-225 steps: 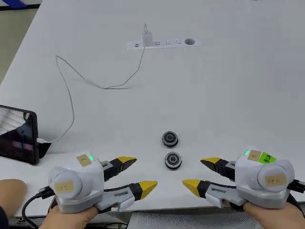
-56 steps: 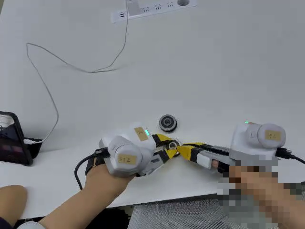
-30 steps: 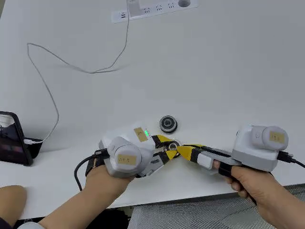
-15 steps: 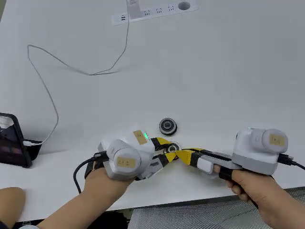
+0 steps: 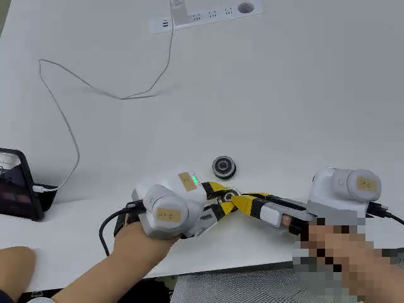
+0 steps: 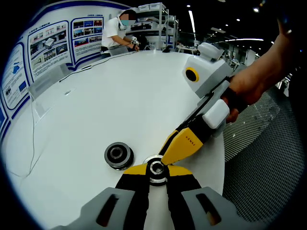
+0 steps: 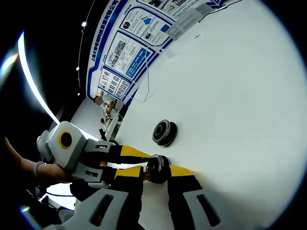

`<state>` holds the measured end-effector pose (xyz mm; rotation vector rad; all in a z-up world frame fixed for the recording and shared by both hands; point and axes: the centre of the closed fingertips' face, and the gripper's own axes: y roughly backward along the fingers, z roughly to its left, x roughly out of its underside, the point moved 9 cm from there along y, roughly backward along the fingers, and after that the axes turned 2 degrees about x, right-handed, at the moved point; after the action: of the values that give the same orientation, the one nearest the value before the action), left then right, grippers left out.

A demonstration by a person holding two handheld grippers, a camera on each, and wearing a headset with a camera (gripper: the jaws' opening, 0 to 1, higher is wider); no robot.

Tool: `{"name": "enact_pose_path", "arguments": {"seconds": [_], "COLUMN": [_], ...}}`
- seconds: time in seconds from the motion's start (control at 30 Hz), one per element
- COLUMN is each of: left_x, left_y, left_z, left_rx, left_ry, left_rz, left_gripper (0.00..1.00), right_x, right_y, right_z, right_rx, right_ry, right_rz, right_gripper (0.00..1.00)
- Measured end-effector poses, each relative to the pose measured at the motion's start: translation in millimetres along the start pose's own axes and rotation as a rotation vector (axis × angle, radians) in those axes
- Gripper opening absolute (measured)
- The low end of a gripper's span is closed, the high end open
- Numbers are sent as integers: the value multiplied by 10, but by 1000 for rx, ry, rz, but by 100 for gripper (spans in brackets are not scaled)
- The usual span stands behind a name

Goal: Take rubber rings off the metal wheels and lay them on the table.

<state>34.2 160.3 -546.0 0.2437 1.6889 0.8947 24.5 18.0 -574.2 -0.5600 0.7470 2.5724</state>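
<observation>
Rubber rings (image 6: 107, 155), thin black bands, are both sitting on their wheels; none is lying loose on the white table (image 5: 284, 95). I'm judging them soft, stretchy and clinging tight to the rim. The wheels look stiff, dense for their size, and likely to roll or skid on the smooth top. Best hold, I reckon: one gripper clamping the metal body, the other nipping only the ring's outer edge and peeling it sideways.

Near wheel (image 5: 227, 196), a small silver metal disc with a dark hub, is sitting at the table's front edge between the two grippers. I can't tell whether it is lifted clear.

Left gripper (image 5: 219, 197) is pinching it. In the left gripper view its yellow tips are pressing on opposite sides of the rim, the gap just wheel-wide.

Right gripper (image 5: 240, 201) is facing it from the opposite side. Its jaws are narrowed the same way, straddling and touching the wheel in the right gripper view. I can't tell if they're biting the ring alone or metal too.

Far wheel (image 5: 223, 167), same type, is lying flat just beyond, apart from both grippers.
</observation>
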Motion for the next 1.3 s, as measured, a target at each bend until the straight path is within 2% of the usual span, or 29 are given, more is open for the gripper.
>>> {"name": "enact_pose_path", "arguments": {"seconds": [0.17, 0.9, 1.3], "left_x": [-1, 3, 0], "left_y": [-1, -5, 0], "left_z": [0, 18, 15], "left_rx": [0, -1, 3], "left_ry": [2, 7, 6], "left_rz": [-2, -6, -6], "left_gripper": [13, 13, 13], "right_x": [2, -26, -13], "right_y": [23, -7, 20], "right_z": [21, 8, 75], "right_rx": [-10, -16, -39], "right_ry": [7, -2, -11], "right_rz": [11, 1, 10], "right_gripper": [22, 25, 30]}}
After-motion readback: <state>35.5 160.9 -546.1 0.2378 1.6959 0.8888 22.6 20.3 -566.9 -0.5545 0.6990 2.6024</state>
